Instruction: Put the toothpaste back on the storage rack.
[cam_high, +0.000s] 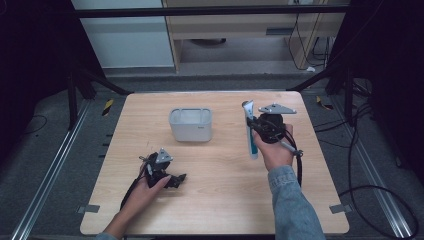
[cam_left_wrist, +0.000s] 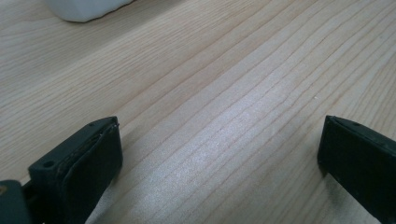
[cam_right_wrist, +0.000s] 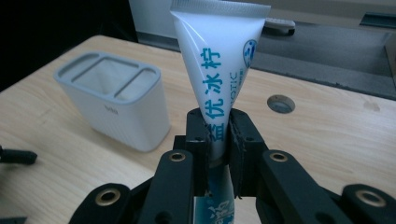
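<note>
Holder: we note a white slotted holder (cam_high: 190, 124) standing upright on the table (cam_high: 220, 200), toward the far edge, left of centre.
Table hole: we see a round capped hole (cam_right_wrist: 280, 103) in the tabletop near the far edge.
Brackets: we record metal brackets (cam_high: 88, 208) at both near corners.
Floor: we find black cables (cam_high: 380, 195) trailing right of the table.

You face a light wooden table (cam_high: 220, 165) with rounded corners, its grain running in long pale streaks. A white holder (cam_high: 190, 124) with a slotted top stands on it near the middle, towards the far edge. Your left gripper (cam_high: 172, 179) rests on the near left part of the wood.
</note>
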